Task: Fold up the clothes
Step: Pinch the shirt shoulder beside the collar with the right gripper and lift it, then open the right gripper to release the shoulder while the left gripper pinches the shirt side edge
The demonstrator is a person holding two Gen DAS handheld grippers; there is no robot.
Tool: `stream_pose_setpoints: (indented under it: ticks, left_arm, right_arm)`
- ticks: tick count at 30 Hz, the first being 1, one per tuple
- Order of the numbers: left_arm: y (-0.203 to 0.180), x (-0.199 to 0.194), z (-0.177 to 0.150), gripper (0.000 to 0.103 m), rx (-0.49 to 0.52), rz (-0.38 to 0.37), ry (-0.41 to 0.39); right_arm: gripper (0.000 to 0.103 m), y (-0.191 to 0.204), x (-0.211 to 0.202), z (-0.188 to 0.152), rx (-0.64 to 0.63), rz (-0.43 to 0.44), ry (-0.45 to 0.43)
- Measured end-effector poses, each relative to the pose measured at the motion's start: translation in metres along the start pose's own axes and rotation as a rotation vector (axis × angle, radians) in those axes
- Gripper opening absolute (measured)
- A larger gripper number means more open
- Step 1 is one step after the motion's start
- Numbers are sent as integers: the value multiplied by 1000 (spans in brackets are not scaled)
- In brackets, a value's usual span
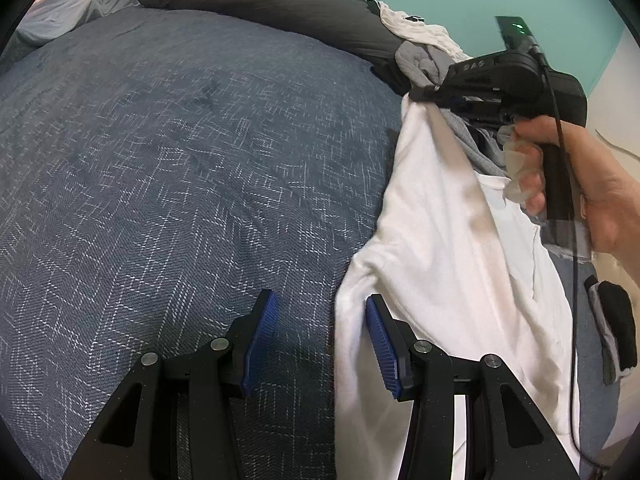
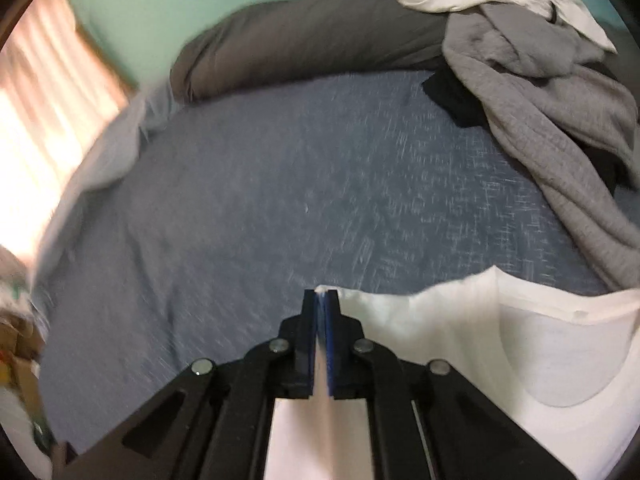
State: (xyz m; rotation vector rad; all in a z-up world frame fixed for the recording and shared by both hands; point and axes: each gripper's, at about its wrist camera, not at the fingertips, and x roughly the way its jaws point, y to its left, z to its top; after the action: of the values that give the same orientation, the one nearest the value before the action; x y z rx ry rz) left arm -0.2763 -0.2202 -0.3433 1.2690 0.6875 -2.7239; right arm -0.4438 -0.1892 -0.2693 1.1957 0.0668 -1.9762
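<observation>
A white T-shirt (image 1: 448, 240) hangs above the blue bedspread (image 1: 180, 168), lifted at its top corner by my right gripper (image 1: 418, 94), which is shut on it. In the right wrist view the right gripper (image 2: 321, 294) pinches the shirt's shoulder edge, and the white T-shirt (image 2: 520, 340) spreads to the right with its neckline showing. My left gripper (image 1: 320, 320) is open and empty, its blue pads either side of the shirt's lower left edge, the right pad against the cloth.
A dark grey pillow (image 1: 260, 0) lies along the head of the bed. A pile of grey, white and black clothes (image 2: 540, 92) sits at the bed's far right. A black and grey sock (image 1: 614, 328) lies at the right edge. A bright window (image 2: 44, 112) is at left.
</observation>
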Motion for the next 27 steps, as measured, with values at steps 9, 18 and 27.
stream_pose_setpoints:
  ticks: [9, 18, 27]
  left_arm:
    - [-1, -1, -2, 49, 2, 4, -7]
    - [2, -4, -2, 49, -4, -3, -8]
    - [20, -24, 5, 49, -98, -82, -63]
  right_arm:
    - [3, 2, 28, 3, -48, -3, 25]
    - [23, 4, 12, 17, -86, -20, -27]
    - [26, -30, -16, -20, -105, -28, 58]
